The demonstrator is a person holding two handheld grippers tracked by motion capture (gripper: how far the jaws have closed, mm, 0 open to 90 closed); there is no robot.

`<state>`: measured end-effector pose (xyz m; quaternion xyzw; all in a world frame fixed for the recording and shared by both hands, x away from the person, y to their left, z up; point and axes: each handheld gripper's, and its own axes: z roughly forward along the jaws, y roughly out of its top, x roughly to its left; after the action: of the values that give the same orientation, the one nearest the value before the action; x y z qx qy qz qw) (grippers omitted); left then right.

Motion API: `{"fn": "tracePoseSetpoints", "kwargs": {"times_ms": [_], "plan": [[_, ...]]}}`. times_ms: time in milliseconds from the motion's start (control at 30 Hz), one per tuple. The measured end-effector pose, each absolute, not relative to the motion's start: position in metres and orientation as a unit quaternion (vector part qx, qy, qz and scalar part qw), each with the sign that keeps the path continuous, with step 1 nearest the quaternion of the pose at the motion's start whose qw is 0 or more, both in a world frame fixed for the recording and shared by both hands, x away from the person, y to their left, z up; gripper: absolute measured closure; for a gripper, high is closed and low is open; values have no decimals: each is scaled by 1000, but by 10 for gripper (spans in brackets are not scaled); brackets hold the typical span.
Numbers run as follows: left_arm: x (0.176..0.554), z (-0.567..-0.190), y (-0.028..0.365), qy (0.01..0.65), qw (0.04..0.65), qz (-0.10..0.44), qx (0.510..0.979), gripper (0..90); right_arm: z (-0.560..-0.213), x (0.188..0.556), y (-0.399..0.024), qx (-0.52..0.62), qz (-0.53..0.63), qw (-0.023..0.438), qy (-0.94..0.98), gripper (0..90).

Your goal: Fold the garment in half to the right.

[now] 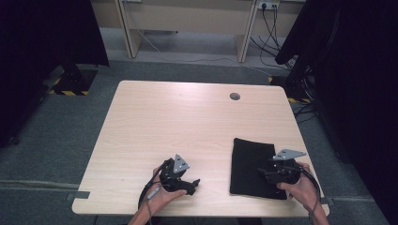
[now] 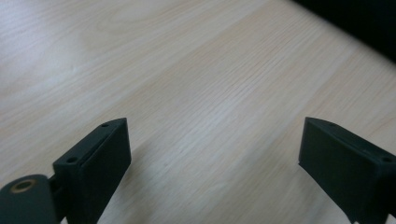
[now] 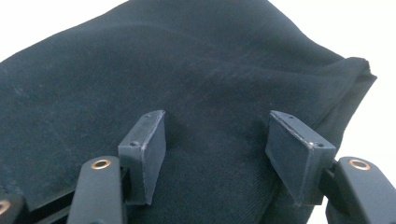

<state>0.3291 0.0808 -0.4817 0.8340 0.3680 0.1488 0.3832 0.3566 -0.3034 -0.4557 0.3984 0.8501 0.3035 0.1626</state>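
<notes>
A folded black cloth (image 1: 251,159) lies flat on the front right part of the light wooden table (image 1: 187,117). My right gripper (image 1: 266,172) hovers over the cloth's right half, pointing left. In the right gripper view its jaws (image 3: 217,126) stand open just above the dark fabric (image 3: 187,65), pinching nothing. My left gripper (image 1: 191,183) sits near the front edge, left of the cloth and apart from it. In the left gripper view it (image 2: 215,135) is open wide over bare wood (image 2: 187,70) with nothing between its pads.
A round cable hole (image 1: 234,96) sits in the table's far right area. Black curtains hang at both sides, and a desk frame with cables stands beyond the far edge. Grey carpet surrounds the table.
</notes>
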Motion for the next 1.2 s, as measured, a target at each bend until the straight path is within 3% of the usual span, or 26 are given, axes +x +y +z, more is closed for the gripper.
{"fn": "tracePoseSetpoints", "kwargs": {"times_ms": [67, 400, 833, 1000, 1200], "plan": [[330, -484, 85, 377, 372, 149, 835, 38, -459, 358, -303, 398, 306, 159, 850, 378], [331, -485, 111, 395, 359, 159, 831, 0, -463, 366, -293, 395, 323, 151, 847, 375], [333, -485, 115, 402, 358, 161, 827, 0, -466, 407, -216, 333, 342, 124, 870, 375], [333, -485, 115, 403, 358, 162, 827, 0, -458, 403, -215, 320, 333, 121, 879, 340], [333, -485, 115, 401, 360, 160, 827, 0, -441, 381, -244, 337, 349, 141, 863, 339]]}}
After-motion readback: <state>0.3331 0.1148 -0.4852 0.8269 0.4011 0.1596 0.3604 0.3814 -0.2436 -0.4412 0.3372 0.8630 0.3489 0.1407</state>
